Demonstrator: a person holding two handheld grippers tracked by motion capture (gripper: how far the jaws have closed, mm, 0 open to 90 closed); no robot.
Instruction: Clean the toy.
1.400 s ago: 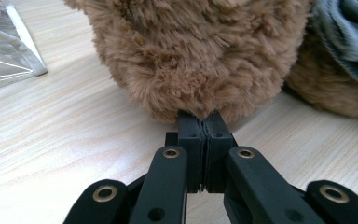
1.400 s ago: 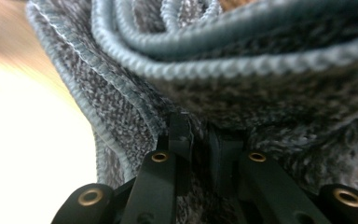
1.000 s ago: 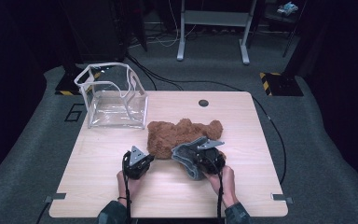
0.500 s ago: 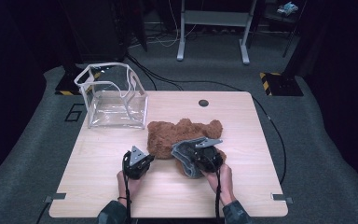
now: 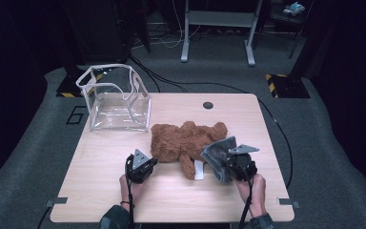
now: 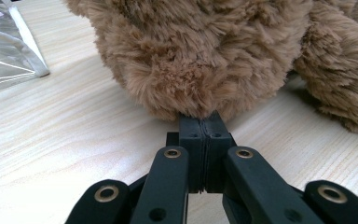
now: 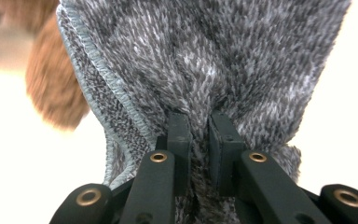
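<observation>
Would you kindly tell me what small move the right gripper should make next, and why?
Probably carry the grey knit garment over the teddy bear's leg: the right gripper is shut on the fabric, while the left gripper pinches the teddy bear, lying flat on the table.

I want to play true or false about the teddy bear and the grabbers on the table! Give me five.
1. The teddy bear lies on the table. True.
2. The right gripper pinches a grey knitted cloth. True.
3. The left gripper stands wide open. False: its jaws are shut, right at the bear's fur.
4. The clear bag has the teddy bear inside it. False: the bear lies beside it on the table.
5. The teddy bear is blue. False: it is brown.
</observation>
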